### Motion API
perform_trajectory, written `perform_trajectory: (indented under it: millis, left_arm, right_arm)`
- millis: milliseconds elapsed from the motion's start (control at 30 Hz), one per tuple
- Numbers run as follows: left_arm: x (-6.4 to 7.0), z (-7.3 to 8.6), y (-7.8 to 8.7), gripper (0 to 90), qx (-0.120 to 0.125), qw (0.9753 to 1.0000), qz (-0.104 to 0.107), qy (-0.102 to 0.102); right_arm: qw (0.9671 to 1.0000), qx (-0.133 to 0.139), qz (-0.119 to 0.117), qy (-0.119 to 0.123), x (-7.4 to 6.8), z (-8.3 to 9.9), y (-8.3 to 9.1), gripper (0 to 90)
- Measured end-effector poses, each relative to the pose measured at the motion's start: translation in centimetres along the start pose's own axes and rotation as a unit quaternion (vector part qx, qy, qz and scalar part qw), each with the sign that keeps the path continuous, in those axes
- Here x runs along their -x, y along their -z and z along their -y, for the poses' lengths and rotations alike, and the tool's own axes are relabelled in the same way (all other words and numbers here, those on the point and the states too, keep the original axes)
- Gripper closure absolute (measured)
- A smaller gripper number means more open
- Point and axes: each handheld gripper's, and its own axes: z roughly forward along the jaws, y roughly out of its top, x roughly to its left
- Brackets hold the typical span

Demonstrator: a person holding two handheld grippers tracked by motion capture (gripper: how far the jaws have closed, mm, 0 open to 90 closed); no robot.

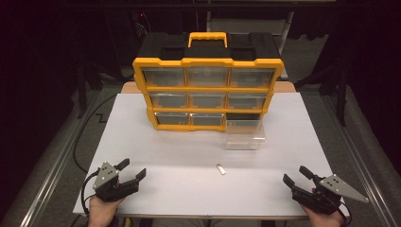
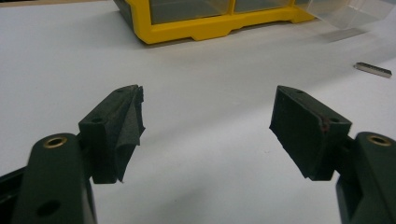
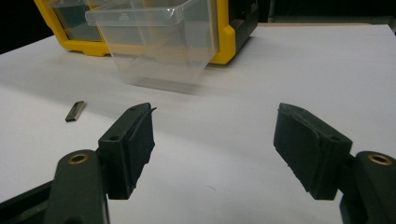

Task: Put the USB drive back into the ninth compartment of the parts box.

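A yellow and black drawer cabinet (image 1: 208,90) stands at the far middle of the white table (image 1: 156,146), with clear drawers in three rows. One clear drawer (image 1: 244,134) is out and sits on the table in front of the cabinet's empty bottom right slot. A small flat metal piece (image 1: 220,169) lies on the table nearer to me. My left gripper (image 1: 131,169) rests open at the near left edge, and the right gripper (image 1: 295,175) rests open at the near right edge. Both hold nothing. The metal piece (image 2: 372,69) also lies far right in the left gripper view.
The clear drawer (image 3: 156,39) and the cabinet's yellow frame (image 3: 224,35) stand ahead of the right gripper, with the metal piece (image 3: 75,111) to its left. Dark floor, cables and frame legs surround the table.
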Motion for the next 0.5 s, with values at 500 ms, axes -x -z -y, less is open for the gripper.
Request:
perform_trajectory:
  millis: [500]
  left_arm:
    - [-0.05,0.02,0.01,26.5,0.000,1.0000,0.004,0.005]
  right_arm:
    - [1.0000,0.002,-0.002,0.006,-0.26,-0.03,-0.06,29.0]
